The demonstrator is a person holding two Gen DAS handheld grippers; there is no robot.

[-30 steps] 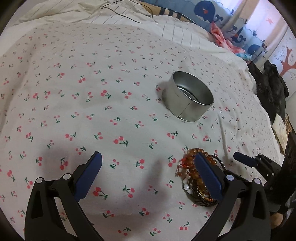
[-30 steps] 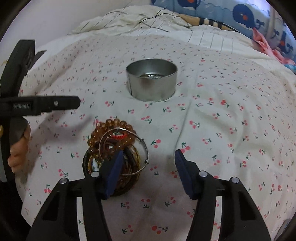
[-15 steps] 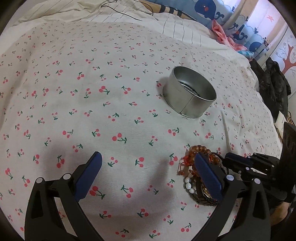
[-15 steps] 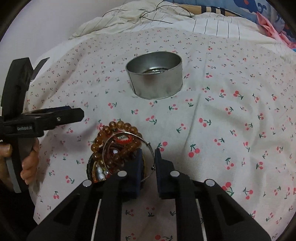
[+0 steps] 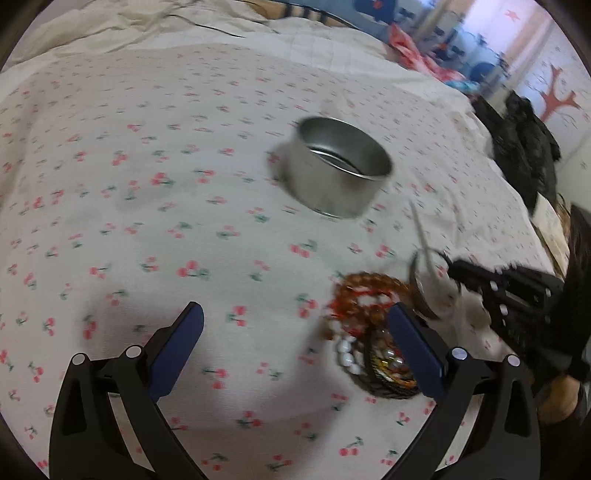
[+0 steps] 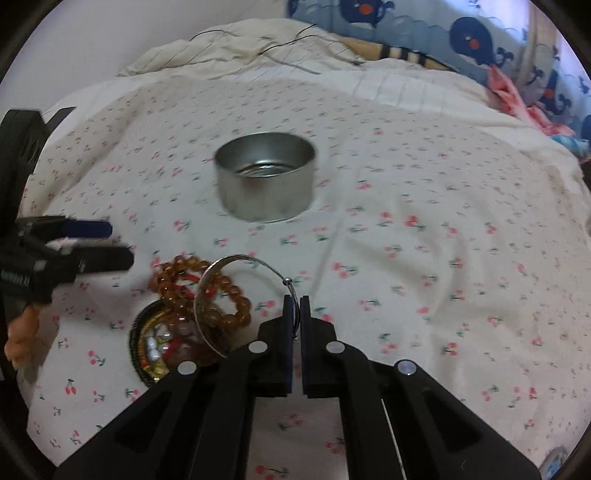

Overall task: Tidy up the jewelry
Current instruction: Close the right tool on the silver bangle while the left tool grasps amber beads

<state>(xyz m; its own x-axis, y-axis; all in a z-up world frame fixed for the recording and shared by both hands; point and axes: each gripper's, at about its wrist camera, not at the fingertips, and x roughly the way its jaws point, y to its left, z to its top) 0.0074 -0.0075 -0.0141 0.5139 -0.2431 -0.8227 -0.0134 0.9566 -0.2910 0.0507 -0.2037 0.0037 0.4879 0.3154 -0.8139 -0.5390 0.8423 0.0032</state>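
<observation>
A round silver tin (image 6: 265, 180) stands open on the cherry-print bedspread; it also shows in the left wrist view (image 5: 339, 171). A pile of jewelry (image 6: 192, 317) lies nearer, with amber bead bracelets (image 5: 364, 295), white beads and a dark woven band. My right gripper (image 6: 294, 301) is shut on a thin silver bangle (image 6: 207, 291) and holds it tilted up off the pile. My left gripper (image 5: 295, 325) is open and empty, its right finger over the pile's edge. It shows at the left of the right wrist view (image 6: 85, 240).
The cherry-print bedspread (image 5: 147, 184) covers the bed. Rumpled striped bedding (image 6: 240, 51) and a whale-print pillow (image 6: 461, 33) lie at the back. Dark clothing (image 5: 524, 147) sits off the bed's right edge.
My right gripper closed on the silver bangle and lifted it off the pile. The left gripper shifted slightly, staying open.
</observation>
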